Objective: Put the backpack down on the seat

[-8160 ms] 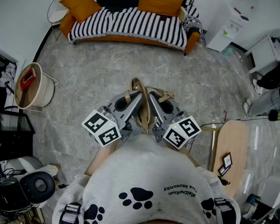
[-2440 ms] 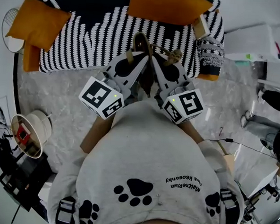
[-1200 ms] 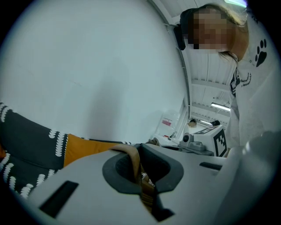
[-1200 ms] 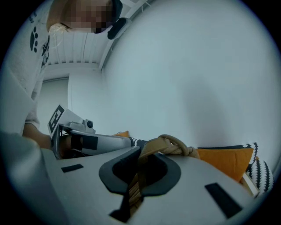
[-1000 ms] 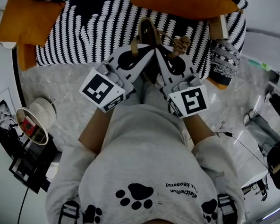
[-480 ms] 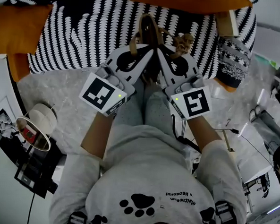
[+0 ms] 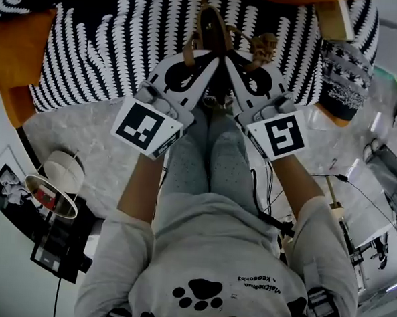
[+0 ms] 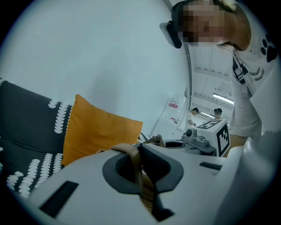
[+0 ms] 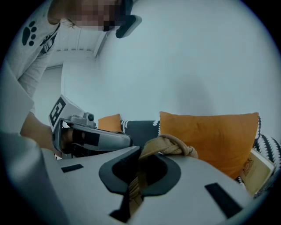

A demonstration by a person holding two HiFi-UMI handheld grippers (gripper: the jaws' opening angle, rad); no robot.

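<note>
Left gripper [image 8: 141,175], right gripper [image 9: 133,184] clamp backpack straps [image 7: 209,24] — just past sofa [image 7: 125,43]'s front edge.

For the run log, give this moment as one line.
left gripper: shut on tan strap | right gripper: shut on knotted strap | both at striped sofa

Soft furnishings and floor clutter
Orange cushion [image 7: 14,49] at far left; tan book [image 7: 336,19] beside a dark patterned cushion [image 7: 344,79] at right; white round bin [image 7: 62,174] on marbled floor [image 7: 86,124]; black cable [image 7: 358,188] trailing rightward.
</note>
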